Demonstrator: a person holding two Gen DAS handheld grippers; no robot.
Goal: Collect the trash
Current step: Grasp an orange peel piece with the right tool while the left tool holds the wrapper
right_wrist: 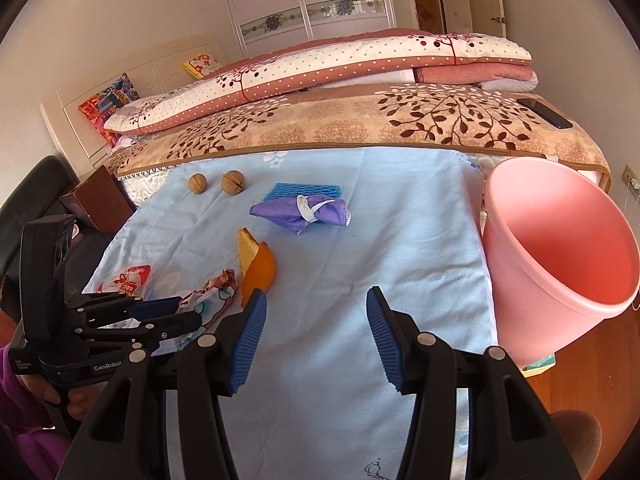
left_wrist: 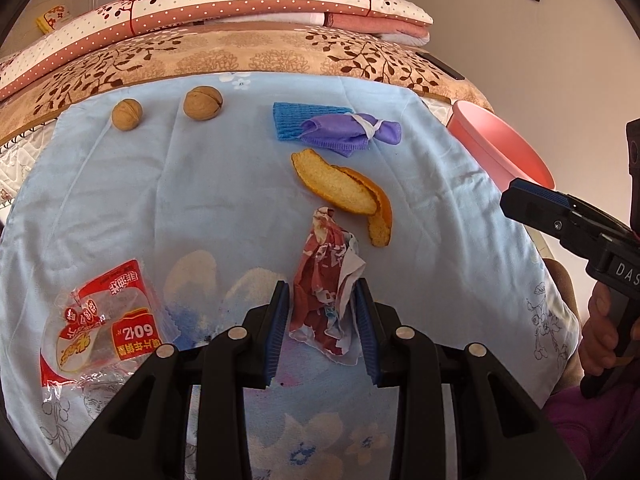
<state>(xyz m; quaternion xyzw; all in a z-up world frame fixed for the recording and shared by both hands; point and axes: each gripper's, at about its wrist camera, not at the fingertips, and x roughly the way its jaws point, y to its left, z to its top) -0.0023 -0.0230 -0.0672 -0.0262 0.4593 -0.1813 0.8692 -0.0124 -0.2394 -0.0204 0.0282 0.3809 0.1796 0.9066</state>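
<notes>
A crumpled red-and-white wrapper [left_wrist: 320,252] [right_wrist: 216,288] lies on the light blue sheet [left_wrist: 160,200]. My left gripper [left_wrist: 321,284] [right_wrist: 168,312] is low over it, jaws open on either side of its near end; the right pad touches the paper's edge. Just beyond lies orange peel [left_wrist: 340,188] [right_wrist: 258,268]. A red and clear snack bag [left_wrist: 100,332] [right_wrist: 130,276] sits at the left. My right gripper [right_wrist: 317,294] [left_wrist: 532,196] hangs open over bare sheet, holding nothing. The pink bin [right_wrist: 560,256] [left_wrist: 500,148] stands tilted at the sheet's right edge.
Two walnuts [left_wrist: 126,114] [left_wrist: 203,103] rest at the far left of the sheet. A purple cloth bundle [left_wrist: 348,130] lies on a blue foam net [left_wrist: 288,122]. Behind is a bed with folded quilts [right_wrist: 360,64] and a phone [right_wrist: 550,116]. A hand [left_wrist: 600,332] holds the right gripper's handle.
</notes>
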